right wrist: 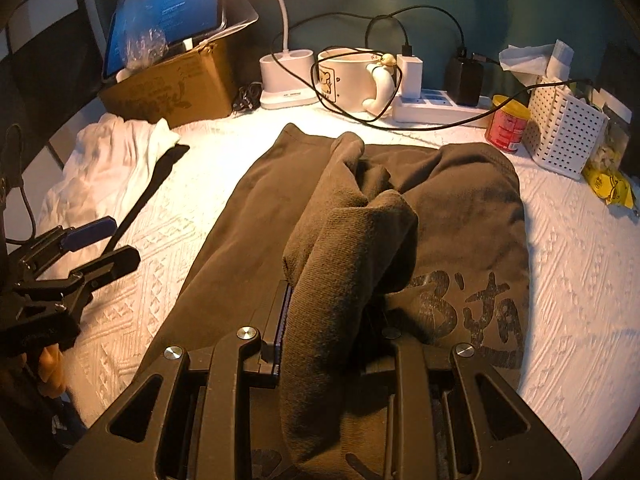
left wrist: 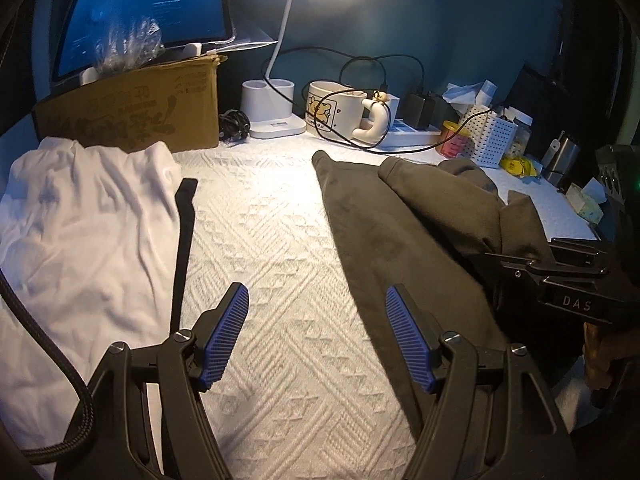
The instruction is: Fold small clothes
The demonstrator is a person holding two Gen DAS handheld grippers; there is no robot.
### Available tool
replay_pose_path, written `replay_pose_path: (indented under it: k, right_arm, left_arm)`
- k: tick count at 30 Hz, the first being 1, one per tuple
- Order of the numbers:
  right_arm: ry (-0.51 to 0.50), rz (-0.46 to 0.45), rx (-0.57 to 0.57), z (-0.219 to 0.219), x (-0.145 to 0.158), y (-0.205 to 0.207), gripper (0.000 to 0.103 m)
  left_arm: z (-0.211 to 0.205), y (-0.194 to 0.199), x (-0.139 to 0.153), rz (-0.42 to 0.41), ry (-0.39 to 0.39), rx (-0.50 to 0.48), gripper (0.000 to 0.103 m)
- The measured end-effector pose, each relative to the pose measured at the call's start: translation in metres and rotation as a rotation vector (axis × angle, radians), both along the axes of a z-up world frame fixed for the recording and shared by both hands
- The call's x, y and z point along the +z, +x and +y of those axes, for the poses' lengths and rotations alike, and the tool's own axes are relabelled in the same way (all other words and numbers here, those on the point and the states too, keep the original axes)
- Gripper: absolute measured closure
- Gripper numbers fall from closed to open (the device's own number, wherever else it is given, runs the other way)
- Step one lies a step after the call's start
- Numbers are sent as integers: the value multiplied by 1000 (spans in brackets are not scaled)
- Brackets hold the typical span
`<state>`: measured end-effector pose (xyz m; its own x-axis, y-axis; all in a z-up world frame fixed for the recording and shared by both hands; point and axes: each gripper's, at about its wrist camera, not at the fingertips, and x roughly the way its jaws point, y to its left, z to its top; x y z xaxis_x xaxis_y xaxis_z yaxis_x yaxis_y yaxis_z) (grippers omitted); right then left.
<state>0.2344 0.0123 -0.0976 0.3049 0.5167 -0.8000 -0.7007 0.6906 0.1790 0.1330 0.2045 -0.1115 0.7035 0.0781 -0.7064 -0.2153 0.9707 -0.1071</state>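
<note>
A dark olive-brown printed shirt [right wrist: 460, 216] lies spread on the white textured cover [right wrist: 580, 280]; it also shows in the left wrist view [left wrist: 400, 232] at right. My right gripper [right wrist: 328, 304] is shut on a bunched fold of this shirt, lifted over the shirt's body; the cloth hides its fingertips. It appears in the left wrist view [left wrist: 560, 272] at the right edge. My left gripper [left wrist: 316, 332] is open and empty above bare cover, left of the shirt; it shows in the right wrist view [right wrist: 92, 248] at left. A white garment [left wrist: 80, 232] with a black strap lies at left.
Along the back stand a cardboard box [left wrist: 132, 116] with a tablet, a white lamp base [left wrist: 272, 112], a mug [left wrist: 340, 112], a power strip with cables [right wrist: 436, 108], a red can [right wrist: 506, 124] and a white perforated basket [right wrist: 564, 136].
</note>
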Motion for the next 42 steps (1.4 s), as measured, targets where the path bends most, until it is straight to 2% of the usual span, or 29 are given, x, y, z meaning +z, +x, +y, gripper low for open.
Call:
replay_pose_path:
  k: [8,17,20,26,30,34,39,42]
  right_arm:
    - [-8,28,14,1,2,-14,74]
    - [-13,102,119,12,3,-58,71]
    - [1,121,136,8,2,-73,64]
    - [50,164,176,-13,15,-90,62]
    - [92,164,211,-35,30,-103,49]
    - [93,122,154,-59,40,-94,49]
    - [82,101,25,-92,44,-58,49]
    - [102,97,-1,-107,46,-41,49]
  left_arm:
    - [-3,-15,0,-5,-5,5,32]
    - [-6,-28,6,-27,-19,3,31]
    - [-9,-29,5,-21,-20,-6,31]
    - [-19,-25,6,-15,-36,-30,31]
    - [-30,-17,13,-21,-23,-55,31]
    - [-42,-2,16,-6,0,-79,31]
    - [-54,14,19,7,11,-104,31]
    - [-60,26,21,20,42,-114,31]
